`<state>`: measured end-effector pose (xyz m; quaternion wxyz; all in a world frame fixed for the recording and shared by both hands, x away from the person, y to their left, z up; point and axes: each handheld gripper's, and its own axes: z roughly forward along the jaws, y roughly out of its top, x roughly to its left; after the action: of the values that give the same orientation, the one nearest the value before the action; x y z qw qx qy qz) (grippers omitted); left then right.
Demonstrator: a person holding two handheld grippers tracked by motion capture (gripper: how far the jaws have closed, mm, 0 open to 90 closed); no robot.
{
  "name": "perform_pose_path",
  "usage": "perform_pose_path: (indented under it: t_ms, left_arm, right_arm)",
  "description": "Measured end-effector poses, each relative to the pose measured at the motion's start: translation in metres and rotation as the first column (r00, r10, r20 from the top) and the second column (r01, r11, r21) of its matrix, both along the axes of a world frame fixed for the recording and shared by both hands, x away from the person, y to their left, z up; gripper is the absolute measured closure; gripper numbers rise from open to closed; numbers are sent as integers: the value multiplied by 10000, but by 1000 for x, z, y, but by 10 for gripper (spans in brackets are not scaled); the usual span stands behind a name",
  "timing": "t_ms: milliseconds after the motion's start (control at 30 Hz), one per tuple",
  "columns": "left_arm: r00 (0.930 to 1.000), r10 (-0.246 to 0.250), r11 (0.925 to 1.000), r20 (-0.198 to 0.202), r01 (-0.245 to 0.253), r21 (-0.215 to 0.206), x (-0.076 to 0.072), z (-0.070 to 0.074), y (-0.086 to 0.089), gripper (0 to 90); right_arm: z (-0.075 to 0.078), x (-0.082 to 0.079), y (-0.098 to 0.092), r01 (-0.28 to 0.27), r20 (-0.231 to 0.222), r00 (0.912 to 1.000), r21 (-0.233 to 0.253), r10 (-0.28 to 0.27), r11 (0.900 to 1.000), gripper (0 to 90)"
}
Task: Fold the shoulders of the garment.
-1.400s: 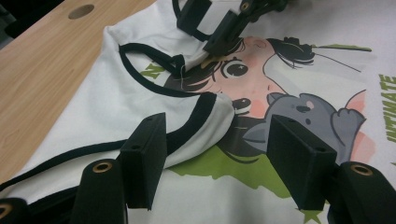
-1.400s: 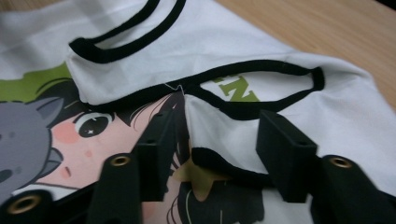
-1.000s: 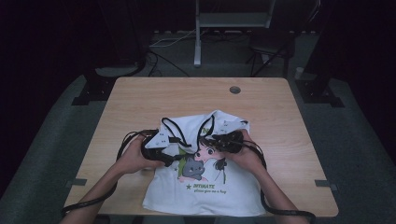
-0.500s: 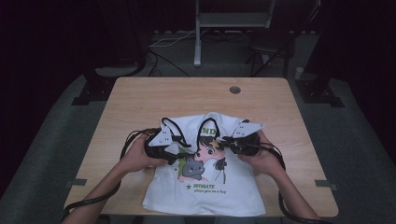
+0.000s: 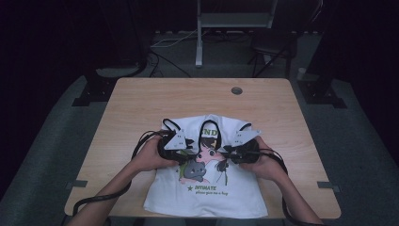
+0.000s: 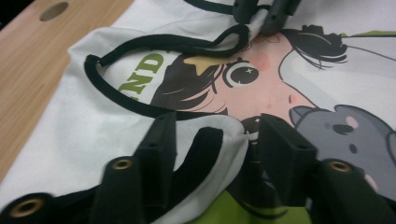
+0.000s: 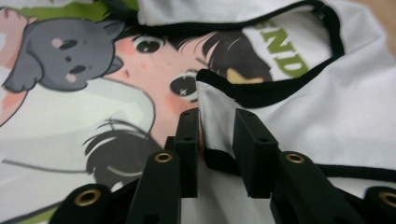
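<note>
The left hand-held gripper (image 5: 181, 146) pinches a black-trimmed fold of the white T-shirt (image 5: 211, 197); the right hand-held gripper (image 5: 234, 149) pinches the opposite fold. The shirt lies between them, running toward the person on the table (image 5: 141, 103). Its print reads "INTIMATE"; beyond the jaws, letters "ND".

Wooden table (image 5: 141, 108), printed white shirt (image 5: 221, 197)

light: dim, dark surround | table (image 5: 141, 108) evenly lit | close views: soft, foreground blurred
</note>
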<state>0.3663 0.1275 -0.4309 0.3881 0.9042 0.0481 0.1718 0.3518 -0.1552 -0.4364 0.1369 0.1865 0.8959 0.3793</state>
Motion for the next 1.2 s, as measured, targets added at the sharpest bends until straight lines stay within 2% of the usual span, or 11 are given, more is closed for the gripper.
perform_pose_path:
  t_ms: [100, 200, 267, 467, 567, 700, 800, 900, 1200]
  left_arm:
    - [9999, 45, 9991, -109, -40, 425, 4, -3, -1, 635]
    - [9993, 264, 9991, -259, -255, 341, 6, -4, 1, 711]
    - [9995, 298, 9980, -133, -290, 556, 8, -2, 4, 738]
    - [9991, 427, 9960, 87, -432, 780, 6, 2, 15, 725]
    - [9992, 398, 9965, 24, -399, 738, 7, 4, 17, 706]
    - [9995, 299, 9962, -99, -290, 827, 6, 2, 15, 675]
    - [9998, 135, 9956, -124, -123, 924, 4, 2, 14, 679]
    - [9998, 151, 9955, -128, -139, 935, 4, 2, 15, 687]
    - [9998, 177, 9967, -134, -166, 796, 3, 7, 18, 683]
  right_arm:
    - [1, 0, -2, 37, -110, 9999, 58, -36, 10000, 681]
    - [2, -1, -5, 61, -171, 9998, 128, -59, 9999, 684]
    - [0, -1, -6, 50, -223, 9997, -12, -50, 10000, 687]
    - [8, -2, -13, 352, 37, 9994, 454, -354, 9983, 657]
    - [8, -2, -12, 385, 120, 9992, 582, -393, 9976, 631]
    - [5, -1, -8, 320, 107, 9994, 483, -325, 9983, 640]
    - [0, 0, -5, 101, 127, 9999, 182, -103, 9998, 717]
    - [-1, 0, -4, 22, 164, 9999, 142, -24, 9999, 798]
    - [9, -1, -12, -99, 305, 9995, 10, 99, 10000, 813]
